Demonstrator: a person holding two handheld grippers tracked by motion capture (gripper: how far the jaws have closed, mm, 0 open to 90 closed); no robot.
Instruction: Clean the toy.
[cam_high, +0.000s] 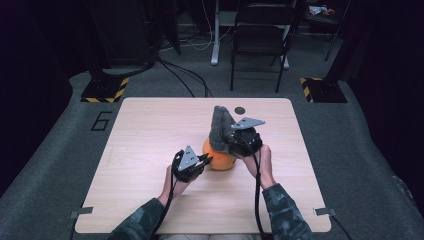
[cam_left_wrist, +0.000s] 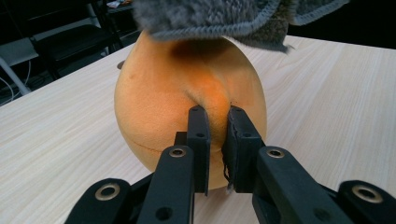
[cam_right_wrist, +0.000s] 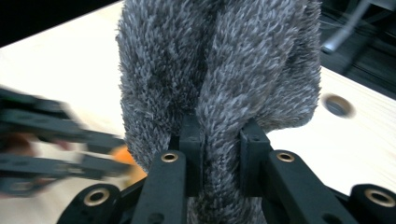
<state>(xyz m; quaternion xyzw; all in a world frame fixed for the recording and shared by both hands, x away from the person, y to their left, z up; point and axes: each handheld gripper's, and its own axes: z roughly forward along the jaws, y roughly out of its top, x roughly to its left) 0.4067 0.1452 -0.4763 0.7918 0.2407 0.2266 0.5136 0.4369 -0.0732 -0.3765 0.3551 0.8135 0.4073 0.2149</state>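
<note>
Two grippers are both busy at the middle of the table (cam_high: 150, 130). The left gripper (cam_left_wrist: 215, 122) has its jaws closed on the soft skin of the orange foam ball (cam_left_wrist: 168, 98): the pads pinch a fold of it, and the surface is dented around them. In the high view this left gripper (cam_high: 204, 161) reaches the ball (cam_high: 218, 159) from its left side, while the ball rests on the wood.

The right gripper (cam_right_wrist: 220, 133) is clamped on a bunch of the grey fluffy cloth (cam_right_wrist: 219, 60), which stands up thick between its jaws. From above, the right gripper (cam_high: 235, 142) holds the cloth (cam_high: 221, 127) just above and behind the ball, and the cloth rises like a cone toward the far side. In the left gripper view the hem of the cloth (cam_left_wrist: 210, 18) hangs over the top of the ball; whether it touches there I cannot tell.

I judge that the work is about covering or wiping the ball with the cloth, and it is near the middle. Both grasps are done and the ball is kept steady. What is left, it seems, is to bring the cloth down around the ball, because most of the orange surface is bare now.

A small dark round hole (cam_high: 240, 110) lies farther on the table, and a folding chair (cam_high: 262, 40) stands on the floor beyond.
</note>
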